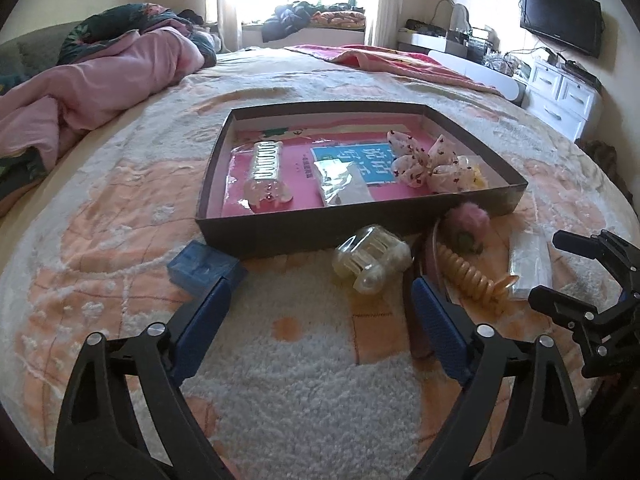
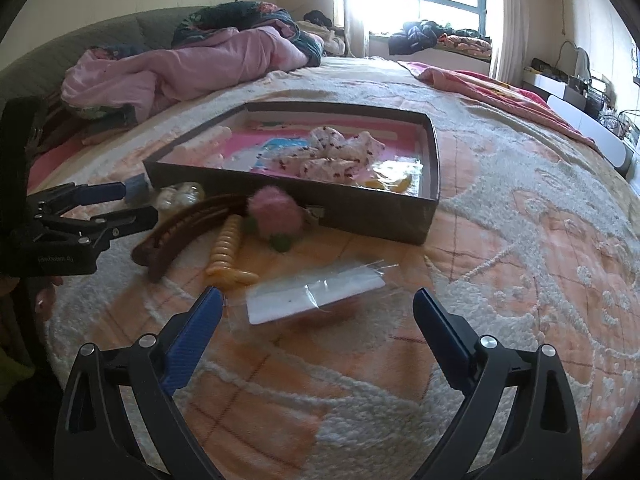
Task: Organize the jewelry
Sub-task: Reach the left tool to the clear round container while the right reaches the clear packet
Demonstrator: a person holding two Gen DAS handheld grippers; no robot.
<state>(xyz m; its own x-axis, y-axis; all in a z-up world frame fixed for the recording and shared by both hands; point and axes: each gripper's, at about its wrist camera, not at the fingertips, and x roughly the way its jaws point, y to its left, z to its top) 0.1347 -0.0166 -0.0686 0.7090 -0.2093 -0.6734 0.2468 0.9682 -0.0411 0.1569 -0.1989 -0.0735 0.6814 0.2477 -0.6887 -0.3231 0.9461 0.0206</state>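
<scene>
A dark shallow box (image 1: 312,236) (image 2: 360,216) lies on the bed, holding a clear claw clip (image 1: 266,178), a plastic packet (image 1: 344,186) and a spotted fabric bow (image 1: 428,162) (image 2: 340,156). In front of it lie a clear claw clip (image 1: 374,260), a blue case (image 1: 204,268), a pink pompom (image 1: 468,226) (image 2: 274,210), a yellow spiral clip (image 1: 472,280) (image 2: 228,252), a brown hair clip (image 2: 180,232) and a clear packet (image 2: 316,294). My left gripper (image 1: 320,316) is open, just short of the clear clip. My right gripper (image 2: 316,320) is open over the clear packet.
A pink quilt (image 1: 92,84) is bunched at the far left of the bed and a red blanket (image 1: 400,60) lies at the far side. White drawers (image 1: 560,92) and a wall TV (image 1: 560,16) stand to the right. The fleecy bedspread (image 1: 304,360) lies below my left gripper.
</scene>
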